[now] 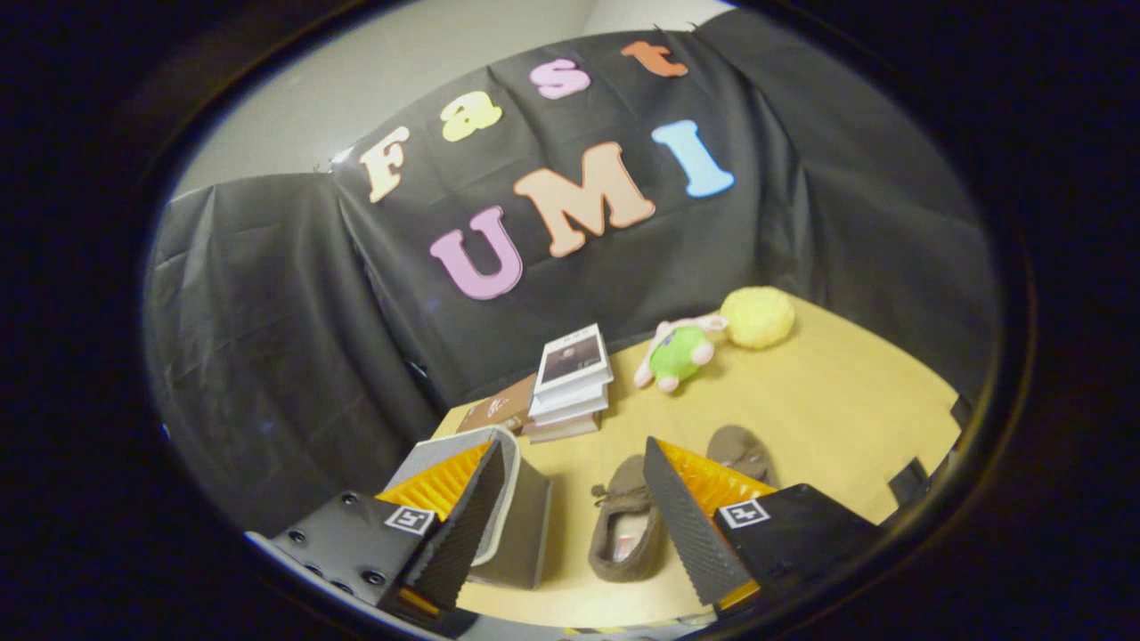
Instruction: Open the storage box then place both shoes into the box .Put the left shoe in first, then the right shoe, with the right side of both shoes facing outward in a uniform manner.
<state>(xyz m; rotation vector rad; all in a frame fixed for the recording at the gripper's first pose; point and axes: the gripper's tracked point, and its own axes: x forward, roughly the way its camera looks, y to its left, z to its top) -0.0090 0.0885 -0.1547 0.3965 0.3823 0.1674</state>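
Your tool (570, 512) hung spread, gripping nothing. Storage box (521, 516) sat beside left finger, lid seemingly off. Two shoes: one (628, 525) just beside box, other (741, 450) beyond it on worktop (828, 401).

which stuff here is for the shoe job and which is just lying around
For the job: storage box, near shoe, far shoe, gripper with jaws open above them.
Lying about: stack of books, green plush toy, yellow fuzzy ball.

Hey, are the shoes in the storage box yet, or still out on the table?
Out. Both brown shoes lie on the table beside the grey storage box, seen past the open gripper.
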